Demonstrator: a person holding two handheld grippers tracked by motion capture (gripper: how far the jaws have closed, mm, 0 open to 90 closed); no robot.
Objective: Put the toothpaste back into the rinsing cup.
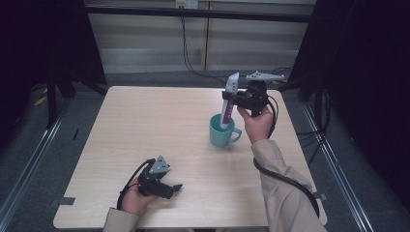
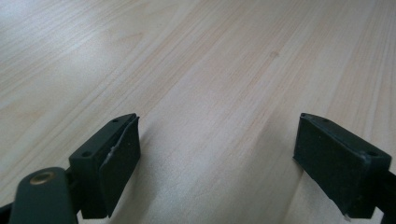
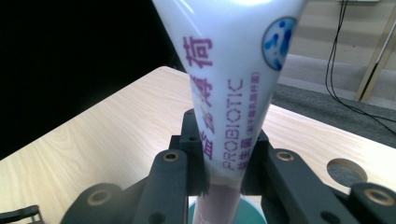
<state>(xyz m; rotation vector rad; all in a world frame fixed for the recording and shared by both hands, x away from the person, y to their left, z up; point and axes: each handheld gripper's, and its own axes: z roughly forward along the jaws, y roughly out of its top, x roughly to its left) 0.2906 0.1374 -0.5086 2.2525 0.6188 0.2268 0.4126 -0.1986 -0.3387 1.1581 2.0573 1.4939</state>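
A white tube with purple print point(image 1: 228, 102) stands tilted in a teal mug point(image 1: 222, 131) right of the table's middle. My right gripper point(image 1: 230, 98) is shut on the tube above the mug's rim. In the right gripper view the tube point(image 3: 233, 88) rises between the two jaws, both pressed on its lower part, with the mug's rim point(image 3: 252, 215) just below. My left gripper point(image 1: 175, 188) rests near the table's front edge on the left. Its jaws stand wide apart in the left gripper view, with only bare wood point(image 2: 210, 93) between the pads point(image 2: 122, 163).
The light wooden table point(image 1: 145, 125) has dark floor and metal rails on both sides. Black cables point(image 1: 191, 53) hang down the back wall and run behind the table. A round hole point(image 3: 348, 170) shows in the tabletop near one edge.
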